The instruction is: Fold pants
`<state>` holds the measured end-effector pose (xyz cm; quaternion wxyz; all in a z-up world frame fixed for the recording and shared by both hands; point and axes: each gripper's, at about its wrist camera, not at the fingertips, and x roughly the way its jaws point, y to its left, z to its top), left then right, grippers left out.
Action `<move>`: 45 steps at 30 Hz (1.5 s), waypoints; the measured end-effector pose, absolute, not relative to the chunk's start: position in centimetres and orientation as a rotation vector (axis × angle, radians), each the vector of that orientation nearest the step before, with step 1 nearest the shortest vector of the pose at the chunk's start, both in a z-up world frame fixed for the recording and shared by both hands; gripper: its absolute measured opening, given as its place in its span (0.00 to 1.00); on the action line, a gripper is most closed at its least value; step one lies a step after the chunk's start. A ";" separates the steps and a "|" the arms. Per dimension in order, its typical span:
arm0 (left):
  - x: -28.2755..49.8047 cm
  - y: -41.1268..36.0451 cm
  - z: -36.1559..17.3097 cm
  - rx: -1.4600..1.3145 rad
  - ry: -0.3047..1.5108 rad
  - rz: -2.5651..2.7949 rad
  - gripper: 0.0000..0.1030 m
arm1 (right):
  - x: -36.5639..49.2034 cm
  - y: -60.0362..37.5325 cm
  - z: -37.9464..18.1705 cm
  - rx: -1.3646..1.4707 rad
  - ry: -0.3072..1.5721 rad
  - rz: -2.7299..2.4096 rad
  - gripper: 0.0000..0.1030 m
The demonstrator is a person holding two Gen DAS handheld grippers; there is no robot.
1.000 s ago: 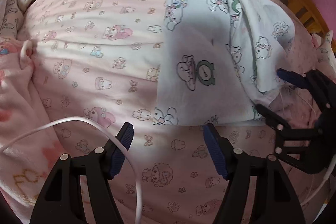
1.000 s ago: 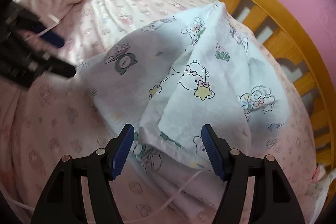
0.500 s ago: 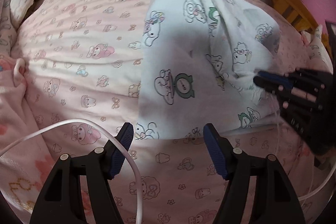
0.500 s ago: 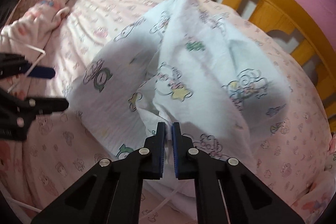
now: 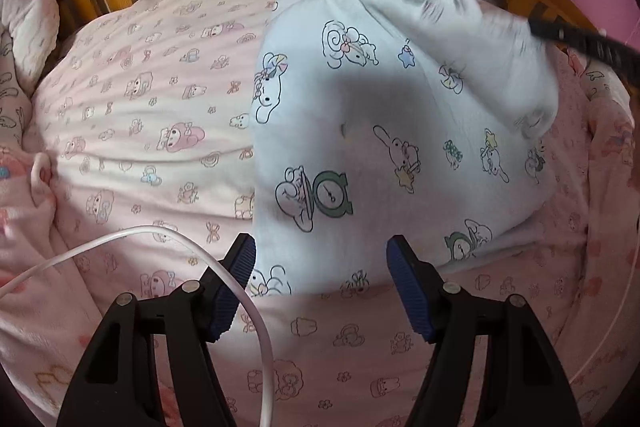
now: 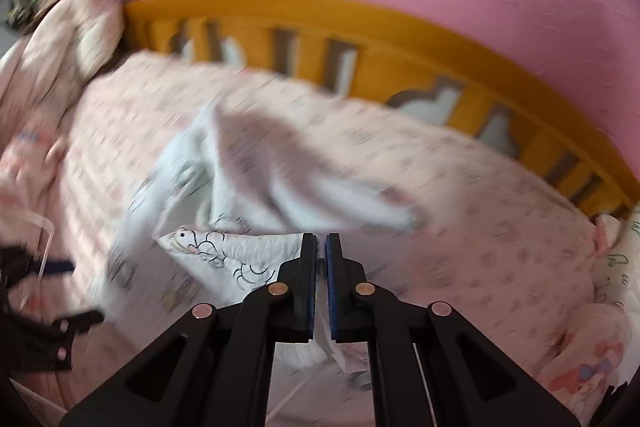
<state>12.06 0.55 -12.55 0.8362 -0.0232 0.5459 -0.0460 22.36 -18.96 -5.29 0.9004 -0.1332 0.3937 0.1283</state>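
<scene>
Pants (image 6: 224, 255) | pinched in right gripper (image 6: 320, 247) | ahead of open left gripper (image 5: 320, 267)

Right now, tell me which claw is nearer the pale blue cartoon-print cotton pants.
Right. The right claw is shut on a fold of the pale blue cartoon-print cotton pants, lifting it. The left claw hovers open above their near edge, not touching.

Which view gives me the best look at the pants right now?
The left wrist view: the pants lie sharp and nearly whole on the pink sheet. The right wrist view is motion-blurred and shows only the part pinched in the shut right gripper, plus smeared folds beyond.
</scene>
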 end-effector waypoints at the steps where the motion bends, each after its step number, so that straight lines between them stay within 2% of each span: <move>1: 12.1 0.5 -12.5 -0.050 1.155 -0.097 0.65 | 23.4 -19.8 -4.9 -0.259 0.802 0.231 0.04; 7: 12.4 0.9 -12.5 -0.057 1.159 -0.082 0.65 | 27.8 -23.4 -4.7 -0.164 0.806 0.096 0.05; 9: 12.3 1.1 -12.8 -0.060 1.170 -0.081 0.65 | 28.5 -23.8 -5.5 -0.164 0.848 0.084 0.11; 10: 12.2 1.2 -12.9 -0.061 1.176 -0.083 0.65 | 28.5 -23.9 -5.9 -0.169 0.862 0.064 0.26; 11: 12.1 1.3 -13.1 -0.061 1.183 -0.085 0.65 | 28.1 -24.3 -6.2 -0.170 0.858 0.046 0.46; 13: 11.7 1.3 -13.4 -0.060 1.200 -0.089 0.65 | 26.6 -24.8 -6.4 -0.170 0.812 0.022 0.68; 19: 10.7 0.9 -14.0 -0.057 1.250 -0.108 0.65 | 22.8 -27.2 -6.9 -0.144 0.846 0.026 0.68; 25: 10.8 0.2 -14.9 -0.009 1.296 -0.106 0.65 | 19.3 -27.2 -10.8 -0.075 1.086 0.089 0.67; 29: 11.0 0.6 -15.8 -0.027 1.335 -0.102 0.65 | 17.7 -27.0 -13.9 -0.030 1.211 0.088 0.57; 36: 12.5 0.6 -17.1 0.006 1.328 -0.110 0.65 | 18.3 -28.2 -17.1 0.056 1.318 0.063 0.46; 38: 12.9 0.1 -17.2 0.042 1.304 -0.107 0.63 | 18.6 -28.7 -17.9 0.098 1.348 0.074 0.35; 40: 13.3 -0.1 -17.3 0.066 1.303 -0.100 0.43 | 18.6 -28.8 -18.4 0.110 1.355 0.072 0.30; 41: 13.5 -0.2 -17.6 0.072 1.313 -0.094 0.39 | 18.5 -28.8 -18.4 0.105 1.352 0.075 0.21; 43: 13.6 0.0 -17.9 0.062 1.325 -0.091 0.14 | 18.5 -28.5 -18.4 0.102 1.346 0.093 0.11; 45: 13.5 0.7 -17.8 0.030 1.319 -0.086 0.02 | 18.2 -28.2 -17.8 0.095 1.321 0.102 0.07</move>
